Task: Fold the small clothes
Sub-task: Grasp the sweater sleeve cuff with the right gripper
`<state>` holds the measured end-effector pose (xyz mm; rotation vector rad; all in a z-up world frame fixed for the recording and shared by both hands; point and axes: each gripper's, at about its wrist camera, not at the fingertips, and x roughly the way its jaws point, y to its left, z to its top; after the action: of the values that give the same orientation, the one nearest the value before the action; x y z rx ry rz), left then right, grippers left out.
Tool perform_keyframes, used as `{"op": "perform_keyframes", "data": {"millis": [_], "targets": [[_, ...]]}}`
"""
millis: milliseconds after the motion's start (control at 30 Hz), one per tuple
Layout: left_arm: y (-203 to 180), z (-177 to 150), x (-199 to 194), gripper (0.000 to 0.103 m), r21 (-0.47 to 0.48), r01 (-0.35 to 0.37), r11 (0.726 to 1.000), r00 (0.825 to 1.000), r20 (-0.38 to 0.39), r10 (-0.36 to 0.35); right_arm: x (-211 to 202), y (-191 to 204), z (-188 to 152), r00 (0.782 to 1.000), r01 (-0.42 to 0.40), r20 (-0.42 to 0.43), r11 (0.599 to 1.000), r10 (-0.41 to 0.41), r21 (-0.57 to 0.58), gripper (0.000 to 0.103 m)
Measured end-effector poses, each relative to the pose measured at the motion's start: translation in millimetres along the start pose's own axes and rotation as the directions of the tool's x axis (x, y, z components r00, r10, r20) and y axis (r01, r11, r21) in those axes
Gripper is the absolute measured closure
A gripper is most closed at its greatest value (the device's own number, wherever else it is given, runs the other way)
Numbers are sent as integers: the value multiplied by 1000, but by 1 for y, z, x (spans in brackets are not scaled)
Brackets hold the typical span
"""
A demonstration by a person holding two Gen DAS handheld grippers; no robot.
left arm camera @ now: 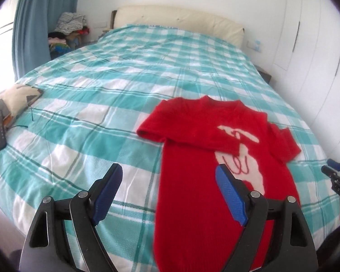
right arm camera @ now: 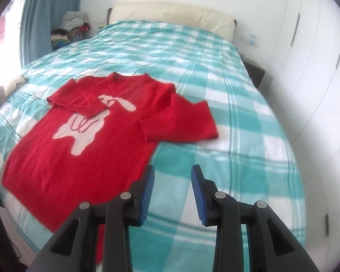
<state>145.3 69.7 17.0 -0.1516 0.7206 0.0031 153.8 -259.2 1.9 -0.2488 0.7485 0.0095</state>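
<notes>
A red sweater [right arm camera: 79,140] lies flat on the checked bed [right arm camera: 215,158], one sleeve folded across its chest. The left gripper [left arm camera: 170,181] and right gripper [right arm camera: 172,181] hover above, jaws apart, holding nothing.

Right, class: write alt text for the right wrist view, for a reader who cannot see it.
A red sweater with a white figure lies flat on a teal checked bedspread, one sleeve folded across its chest. The open right gripper hangs beside its lower edge, holding nothing.

Red sweater [right arm camera: 83,149] on checked bed [right arm camera: 226,117]
</notes>
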Motion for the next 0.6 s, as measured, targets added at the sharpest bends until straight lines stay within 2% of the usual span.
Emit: {"op": "perform_keyframes", "data": {"millis": [67,167,333,400,467,500,533,600], "targets": [[5,-5,16,17,-9,-59,998,998,-33,59,28,8,15,998,-69,-13,995,69,-71,64],[13,-10,24,17,-2,-114,994,991,-64,113,72,23,27,981,-193,-59,973,187,-127,63],[22,-11,21,17,4,-200,980,979,-26,200,134,47,26,972,-226,-112,953,207,-201,63],[24,-11,25,17,-8,-199,980,979,-44,198,155,47,25,970,-229,-134,953,205,-199,63],[25,-11,31,17,-18,-192,981,980,-65,190,170,39,27,963,-247,-144,958,227,-144,65],[24,-12,32,17,-17,-196,981,978,-71,194,172,32,29,964,-242,-139,965,227,-105,90],[23,-12,34,17,-12,-201,979,977,-74,200,172,22,31,966,-231,-131,971,222,-54,97],[22,-13,35,17,0,-210,978,975,-76,210,158,-9,39,970,-231,-69,971,235,68,97]]}}
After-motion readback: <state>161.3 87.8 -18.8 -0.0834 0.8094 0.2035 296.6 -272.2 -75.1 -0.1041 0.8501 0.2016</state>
